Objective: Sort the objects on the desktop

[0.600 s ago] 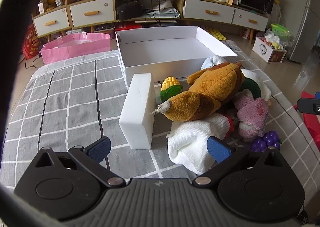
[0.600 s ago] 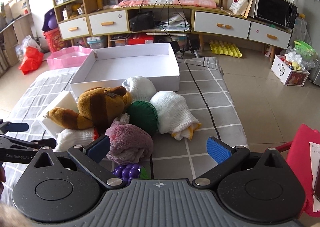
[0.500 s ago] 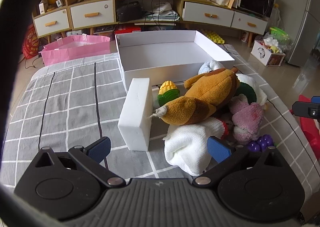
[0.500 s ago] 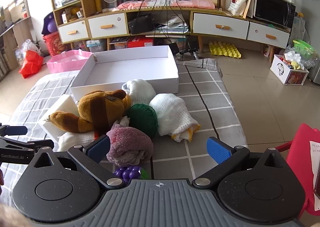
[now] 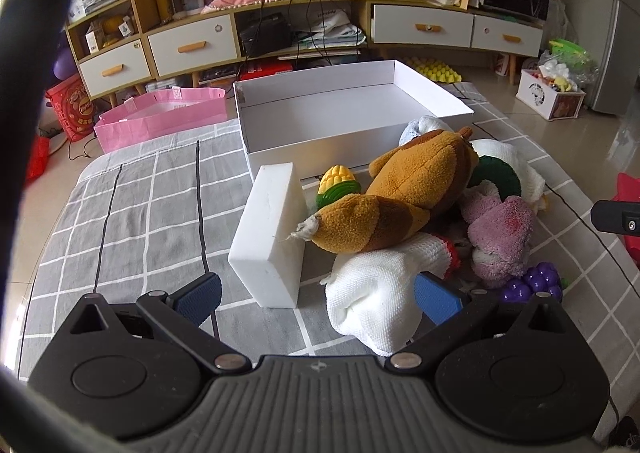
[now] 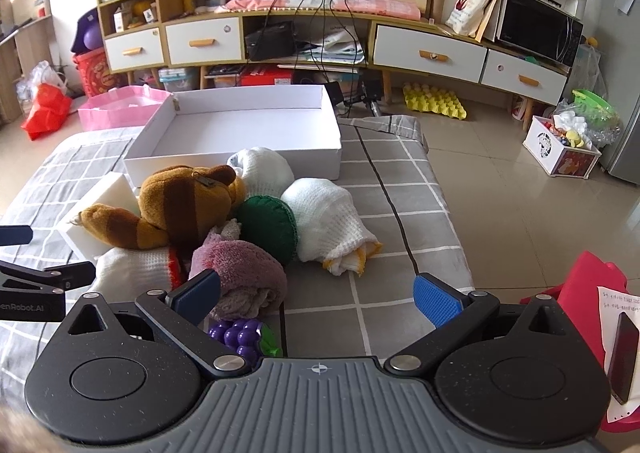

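A pile lies on the grey checked cloth: a brown plush toy (image 5: 416,189) (image 6: 180,205), a white foam block (image 5: 270,229), a toy corn (image 5: 338,181), white knit cloths (image 5: 376,289) (image 6: 324,217), a green knit piece (image 6: 268,225), a pink towel (image 5: 500,233) (image 6: 240,269) and purple toy grapes (image 5: 532,285) (image 6: 240,335). An empty white box (image 5: 344,121) (image 6: 240,129) stands behind the pile. My left gripper (image 5: 316,293) is open, just short of the foam block and white cloth. My right gripper (image 6: 316,293) is open over the cloth, its left finger beside the pink towel.
A pink tray (image 5: 160,121) sits at the table's far left edge. A low cabinet with drawers (image 6: 428,53) lines the back wall. A red chair (image 6: 592,293) stands at the right, past the table's edge.
Both grippers have drawn back a little and risen; the pile sits slightly farther away and lower in both views. The jaws stay open. Nothing was picked up.
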`<action>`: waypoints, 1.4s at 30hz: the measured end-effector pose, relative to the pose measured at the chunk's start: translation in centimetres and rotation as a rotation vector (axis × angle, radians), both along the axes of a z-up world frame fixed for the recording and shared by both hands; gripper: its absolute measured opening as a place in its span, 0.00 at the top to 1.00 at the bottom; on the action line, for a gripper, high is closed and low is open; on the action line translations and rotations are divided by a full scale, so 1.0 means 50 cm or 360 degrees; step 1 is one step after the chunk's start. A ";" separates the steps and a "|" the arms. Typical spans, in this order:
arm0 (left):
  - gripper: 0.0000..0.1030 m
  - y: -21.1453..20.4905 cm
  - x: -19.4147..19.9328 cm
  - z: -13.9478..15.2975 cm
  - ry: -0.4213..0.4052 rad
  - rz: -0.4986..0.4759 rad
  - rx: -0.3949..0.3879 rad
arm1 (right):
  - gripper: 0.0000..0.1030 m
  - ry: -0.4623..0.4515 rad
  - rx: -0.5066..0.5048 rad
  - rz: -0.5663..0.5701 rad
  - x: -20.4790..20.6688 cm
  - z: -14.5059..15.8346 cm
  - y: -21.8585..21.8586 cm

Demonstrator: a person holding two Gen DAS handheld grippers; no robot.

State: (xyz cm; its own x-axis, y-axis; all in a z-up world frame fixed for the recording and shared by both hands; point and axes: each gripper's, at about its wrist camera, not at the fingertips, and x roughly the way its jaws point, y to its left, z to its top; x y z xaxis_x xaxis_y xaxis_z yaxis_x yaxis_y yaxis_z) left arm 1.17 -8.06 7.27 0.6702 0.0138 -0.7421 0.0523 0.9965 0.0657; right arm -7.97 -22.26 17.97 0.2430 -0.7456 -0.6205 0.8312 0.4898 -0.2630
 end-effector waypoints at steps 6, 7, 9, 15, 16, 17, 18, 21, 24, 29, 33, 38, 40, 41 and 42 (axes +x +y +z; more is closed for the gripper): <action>0.00 -0.003 -0.006 -0.001 -0.0002 0.0009 -0.0003 | 0.00 -0.0004 -0.0005 -0.0004 0.000 0.000 0.001; 0.00 -0.003 -0.007 -0.001 -0.0005 0.0014 -0.0006 | 0.00 -0.0005 -0.0005 -0.0006 0.000 0.000 0.001; 0.00 -0.004 -0.011 0.000 -0.0009 0.0025 -0.0011 | 0.00 -0.0005 -0.0006 -0.0006 0.000 0.001 0.002; 0.00 -0.005 -0.022 0.004 -0.0028 0.0059 -0.0030 | 0.00 -0.0001 -0.0014 -0.0005 0.003 0.001 0.006; 0.01 -0.005 -0.022 0.004 -0.0028 0.0064 -0.0035 | 0.00 0.0001 -0.0019 -0.0003 0.004 0.002 0.008; 0.01 -0.004 -0.022 0.004 -0.0030 0.0069 -0.0043 | 0.00 0.0001 -0.0022 0.0000 0.005 0.001 0.009; 0.00 -0.003 -0.022 0.004 -0.0034 0.0074 -0.0047 | 0.00 0.0002 -0.0023 0.0000 0.006 0.001 0.009; 0.00 0.000 -0.022 0.003 -0.0037 0.0089 -0.0057 | 0.00 0.0004 -0.0025 -0.0010 0.005 0.001 0.009; 0.01 0.002 -0.023 0.003 -0.0047 0.0103 -0.0067 | 0.00 -0.0004 -0.0023 -0.0023 0.003 0.002 0.008; 0.01 0.003 -0.023 0.002 -0.0056 0.0116 -0.0083 | 0.00 -0.0005 -0.0023 -0.0034 0.003 0.001 0.007; 0.01 0.005 -0.023 0.001 -0.0058 0.0119 -0.0088 | 0.00 -0.0005 -0.0022 -0.0043 0.004 -0.001 0.006; 0.01 0.010 -0.021 0.000 -0.0059 0.0131 -0.0103 | 0.00 -0.0004 -0.0022 -0.0052 0.004 -0.003 0.005; 0.01 0.009 -0.021 0.000 -0.0059 0.0129 -0.0108 | 0.00 -0.0003 -0.0022 -0.0057 0.004 -0.002 0.005; 0.01 0.008 -0.020 -0.001 -0.0061 0.0130 -0.0105 | 0.00 -0.0004 -0.0021 -0.0059 0.004 -0.002 0.005; 0.01 0.008 -0.021 -0.001 -0.0063 0.0129 -0.0105 | 0.00 -0.0004 -0.0022 -0.0062 0.004 -0.002 0.005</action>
